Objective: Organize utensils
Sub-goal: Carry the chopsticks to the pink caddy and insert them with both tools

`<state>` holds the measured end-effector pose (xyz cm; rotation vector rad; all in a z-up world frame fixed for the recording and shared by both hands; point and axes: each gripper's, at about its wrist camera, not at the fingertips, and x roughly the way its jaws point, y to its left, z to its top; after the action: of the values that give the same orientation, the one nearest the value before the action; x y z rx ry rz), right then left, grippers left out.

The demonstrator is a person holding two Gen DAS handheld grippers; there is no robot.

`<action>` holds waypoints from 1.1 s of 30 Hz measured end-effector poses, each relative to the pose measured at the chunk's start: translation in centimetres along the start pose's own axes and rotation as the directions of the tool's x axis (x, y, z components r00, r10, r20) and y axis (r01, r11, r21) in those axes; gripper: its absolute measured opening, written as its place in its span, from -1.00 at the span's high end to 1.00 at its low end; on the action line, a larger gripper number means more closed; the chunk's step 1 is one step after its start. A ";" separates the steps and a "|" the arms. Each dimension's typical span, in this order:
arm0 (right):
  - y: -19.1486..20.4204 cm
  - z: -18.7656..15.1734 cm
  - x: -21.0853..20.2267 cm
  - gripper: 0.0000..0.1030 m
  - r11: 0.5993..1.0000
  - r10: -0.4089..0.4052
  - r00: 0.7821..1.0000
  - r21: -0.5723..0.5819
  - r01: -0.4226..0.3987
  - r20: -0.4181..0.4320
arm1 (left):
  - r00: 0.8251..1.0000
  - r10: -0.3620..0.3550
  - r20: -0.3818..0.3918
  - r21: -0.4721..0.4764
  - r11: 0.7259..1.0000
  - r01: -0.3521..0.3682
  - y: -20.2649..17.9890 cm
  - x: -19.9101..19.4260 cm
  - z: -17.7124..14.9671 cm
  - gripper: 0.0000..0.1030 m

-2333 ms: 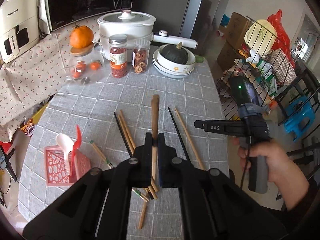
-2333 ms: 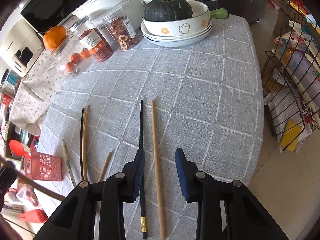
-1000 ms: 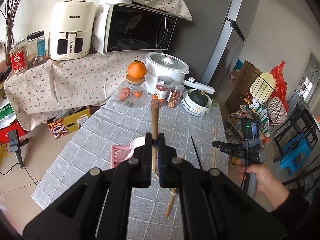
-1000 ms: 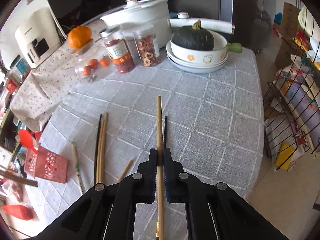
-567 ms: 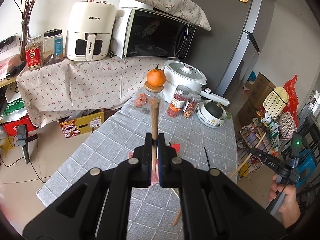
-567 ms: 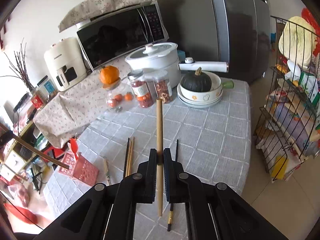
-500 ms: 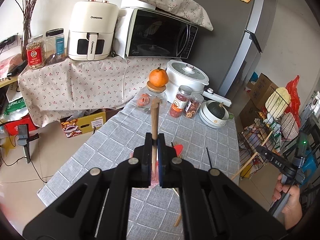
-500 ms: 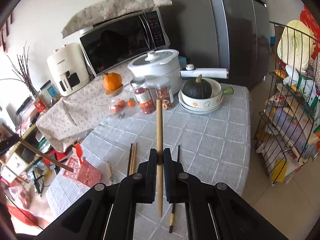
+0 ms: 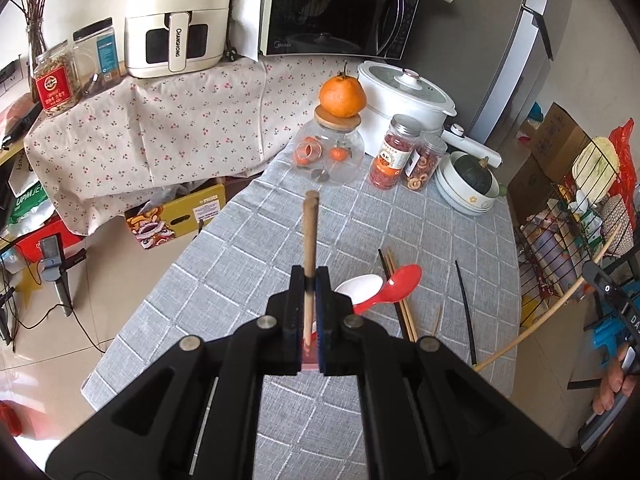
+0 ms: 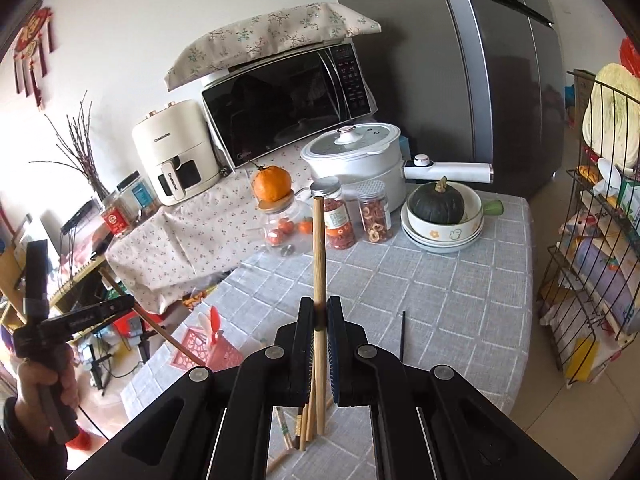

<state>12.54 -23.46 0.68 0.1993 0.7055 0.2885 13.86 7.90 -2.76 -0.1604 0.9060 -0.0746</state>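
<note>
My left gripper is shut on a brown wooden chopstick that points away from me over the grey checked table. Right below it sits the pink holder, mostly hidden by the jaws, with a white spoon and a red spoon sticking out. My right gripper is shut on a pale wooden chopstick, held above the table. In the right wrist view the pink holder stands at the table's left edge, with the left gripper beside it. Loose chopsticks and a black chopstick lie on the cloth.
At the table's far end stand a glass jar topped by an orange, two snack jars, a white pot and stacked bowls holding a pumpkin. A wire rack stands to the right of the table.
The right gripper has lifted its chopstick well above the table. The left gripper has come down and tipped toward the pink holder, chopstick still gripped.
</note>
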 end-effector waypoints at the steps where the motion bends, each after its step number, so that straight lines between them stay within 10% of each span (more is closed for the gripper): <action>1: 0.3 0.0 0.0 0.88 1.000 0.007 1.000 -0.001 -0.007 0.000 | 1.000 0.000 -0.009 0.002 1.000 0.000 -0.1 0.4 0.1 0.89; 14: 4.1 0.4 0.9 0.88 0.996 0.089 0.996 -0.022 -0.089 0.007 | 0.996 -0.069 -0.049 -0.073 0.995 0.066 1.5 3.7 1.0 0.87; 28: 9.5 1.3 3.0 0.88 0.985 0.173 0.980 -0.011 -0.173 0.100 | 0.999 -0.016 -0.050 -0.064 0.998 0.013 2.7 -0.8 -0.5 -0.42; 33: 10.5 1.6 4.0 0.88 0.978 0.201 0.970 0.029 -0.206 0.137 | 0.994 0.068 -0.085 -0.080 0.994 -0.075 3.4 -1.6 -2.2 -0.58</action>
<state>14.49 -12.44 2.37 0.3298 0.5592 0.4523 11.11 11.26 -3.46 -0.2033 0.9966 0.0229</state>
